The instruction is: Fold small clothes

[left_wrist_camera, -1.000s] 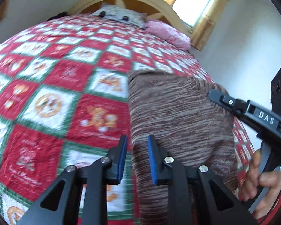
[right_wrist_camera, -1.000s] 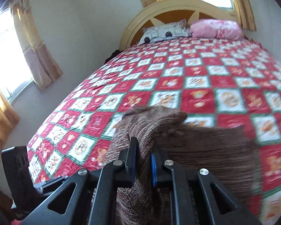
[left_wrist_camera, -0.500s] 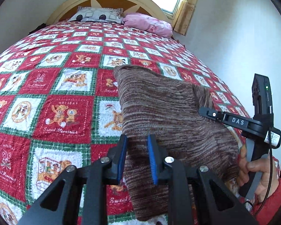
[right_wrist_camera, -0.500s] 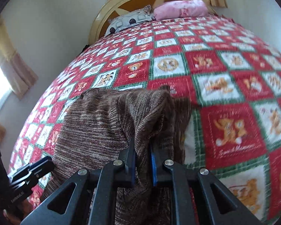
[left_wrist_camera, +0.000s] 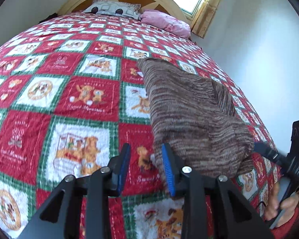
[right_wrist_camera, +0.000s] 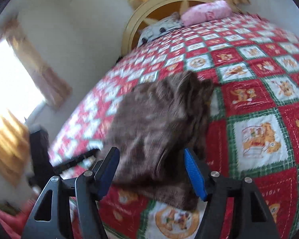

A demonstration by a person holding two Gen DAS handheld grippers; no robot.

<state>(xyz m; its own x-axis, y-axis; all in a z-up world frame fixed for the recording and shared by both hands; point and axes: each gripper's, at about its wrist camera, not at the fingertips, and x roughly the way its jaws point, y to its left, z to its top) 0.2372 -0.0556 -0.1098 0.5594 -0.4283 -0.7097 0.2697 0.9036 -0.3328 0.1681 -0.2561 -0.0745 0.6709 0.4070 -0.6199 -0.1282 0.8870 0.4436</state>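
Brown knit garment [left_wrist_camera: 191,111] lay folded on the quilt, both grippers freed from it.

The garment was a brown-and-tan streaked knit, doubled over into a thick, roughly oblong bundle near the bed's near edge, on the red, white and green checked quilt [left_wrist_camera: 85,99]; a ribbed flap stuck out at its far right side. The left gripper [left_wrist_camera: 145,169] had just been opening and stood slightly apart, only quilt between its blue pads, the garment's edge just beside the right pad. The right gripper [right_wrist_camera: 151,171] had just opened wide, the garment below and ahead of it, ungripped. The right wrist view was motion-blurred, so folds were hard to read; the garment's near corner was hidden behind the fingers.
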